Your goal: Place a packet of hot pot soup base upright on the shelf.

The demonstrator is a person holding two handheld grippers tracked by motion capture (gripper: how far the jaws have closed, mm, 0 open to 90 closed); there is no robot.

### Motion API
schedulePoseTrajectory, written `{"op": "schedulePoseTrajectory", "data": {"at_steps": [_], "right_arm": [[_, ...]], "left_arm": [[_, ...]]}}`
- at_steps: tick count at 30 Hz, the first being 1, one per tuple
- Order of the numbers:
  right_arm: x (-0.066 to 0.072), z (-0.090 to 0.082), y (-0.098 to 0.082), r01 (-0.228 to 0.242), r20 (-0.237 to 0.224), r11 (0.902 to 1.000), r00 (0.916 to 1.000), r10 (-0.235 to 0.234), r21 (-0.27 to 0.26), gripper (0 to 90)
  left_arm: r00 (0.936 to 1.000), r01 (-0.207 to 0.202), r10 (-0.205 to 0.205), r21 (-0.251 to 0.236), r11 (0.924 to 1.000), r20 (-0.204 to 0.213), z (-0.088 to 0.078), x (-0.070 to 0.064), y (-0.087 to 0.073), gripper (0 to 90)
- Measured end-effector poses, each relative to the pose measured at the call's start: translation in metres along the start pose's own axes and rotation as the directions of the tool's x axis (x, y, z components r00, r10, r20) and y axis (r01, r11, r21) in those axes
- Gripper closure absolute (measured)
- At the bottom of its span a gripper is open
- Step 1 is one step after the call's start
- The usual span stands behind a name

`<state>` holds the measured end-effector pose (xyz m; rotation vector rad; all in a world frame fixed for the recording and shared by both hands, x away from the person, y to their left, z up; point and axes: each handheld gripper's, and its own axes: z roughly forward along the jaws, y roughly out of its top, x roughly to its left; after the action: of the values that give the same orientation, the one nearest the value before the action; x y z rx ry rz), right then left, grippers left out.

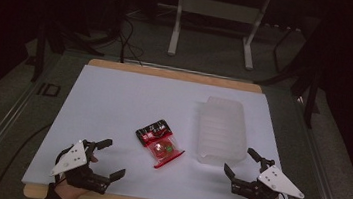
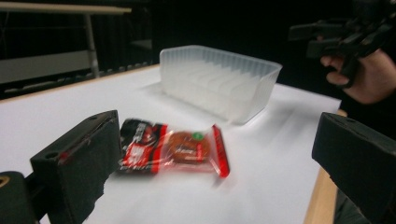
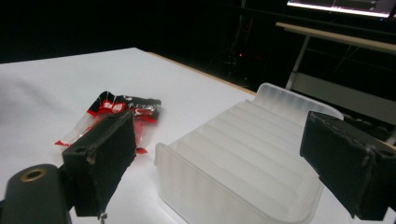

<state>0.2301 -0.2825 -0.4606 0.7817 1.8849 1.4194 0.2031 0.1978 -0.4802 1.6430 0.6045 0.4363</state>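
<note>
In the high view, the left claw (image 1: 109, 159) and the right claw (image 1: 239, 161) rest released on the white tabletop (image 1: 113, 102). Between them lies a red snack packet (image 1: 159, 143), just beside a clear plastic tray (image 1: 221, 130).

In the left gripper view, the packet (image 2: 173, 149) lies ahead between the spread jaws.

In the right gripper view, the tray (image 3: 243, 158) lies ahead between the spread jaws.

Each hand grips a black tool: the left gripper (image 1: 107, 158) and the right gripper (image 1: 239, 161) each carry a pale grey three-cornered plate dotted with small dark screws. Their fingers (image 2: 79, 164) are blocky, matte black pads with worn edges. A dark sleeve (image 1: 54, 198) covers the left wrist.
</note>
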Motion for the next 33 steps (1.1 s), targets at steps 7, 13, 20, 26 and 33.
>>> {"op": "schedulePoseTrajectory", "data": {"at_steps": [7, 13, 20, 26, 33], "right_arm": [[0.001, 0.005, 0.003, 0.002, -0.045, 0.9994, 0.9990, -0.001, 0.034, 14.3], [0.007, 0.005, 0.009, 0.072, -0.034, 0.9973, 0.9969, -0.071, 0.016, 18.8], [0.005, 0.003, 0.013, 0.001, -0.079, 1.0000, 0.9969, -0.001, 0.000, 13.1], [0.002, 0.000, 0.015, -0.040, -0.099, 0.9984, 0.9945, 0.036, -0.040, 11.2], [0.003, 0.002, 0.018, -0.013, -0.074, 0.9998, 0.9972, 0.012, -0.015, 11.2]], "left_arm": [[0.9994, -0.032, 0.033, -0.031, 0.9990, 0.013, 0.004, 0.000, 0.018, 2.1], [0.9991, -0.034, 0.035, -0.014, 0.9993, 0.023, 0.013, 0.007, 0.027, 2.1], [0.9986, -0.033, 0.033, 0.016, 0.9993, 0.041, 0.022, 0.019, 0.038, 2.1], [0.9993, -0.035, 0.035, 0.025, 0.9991, 0.016, 0.031, 0.030, 0.041, 3.4], [0.9986, -0.022, 0.025, 0.046, 0.9987, -0.048, 0.044, 0.043, 0.042, 3.5]]}}
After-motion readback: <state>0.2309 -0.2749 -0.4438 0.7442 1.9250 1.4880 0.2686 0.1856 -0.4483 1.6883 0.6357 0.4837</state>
